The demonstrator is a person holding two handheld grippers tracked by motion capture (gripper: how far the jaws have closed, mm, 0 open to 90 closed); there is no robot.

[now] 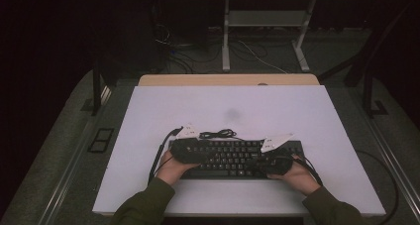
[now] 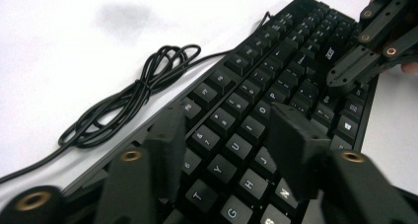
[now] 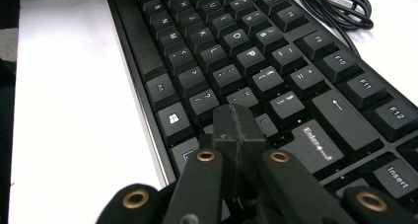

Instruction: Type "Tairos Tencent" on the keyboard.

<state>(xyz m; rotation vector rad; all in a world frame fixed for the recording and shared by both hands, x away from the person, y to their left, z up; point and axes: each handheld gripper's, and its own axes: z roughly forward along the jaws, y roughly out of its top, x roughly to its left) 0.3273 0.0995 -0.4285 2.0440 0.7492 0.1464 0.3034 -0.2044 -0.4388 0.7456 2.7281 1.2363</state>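
A black keyboard (image 1: 233, 158) lies across the near middle of the white table (image 1: 247, 101). Its coiled black cable (image 1: 218, 134) rests just behind it. My left gripper (image 1: 198, 154) hovers over the keyboard's left half. In the left gripper view it (image 2: 229, 123) stands open above the letter keys (image 2: 236, 147), with nothing between its fingers. My right gripper (image 1: 261, 160) is over the keyboard's right half. In the right gripper view it (image 3: 239, 120) is shut, empty, low over the keys beside Enter (image 3: 315, 142). The cable (image 2: 143, 86) lies on the table beside the keyboard.
A wooden strip (image 1: 228, 80) runs along the table's far edge. Beyond it, another desk's metal legs (image 1: 226, 36) and loose floor cables (image 1: 198, 56) are visible. The table has free white surface behind and to both sides of the keyboard.
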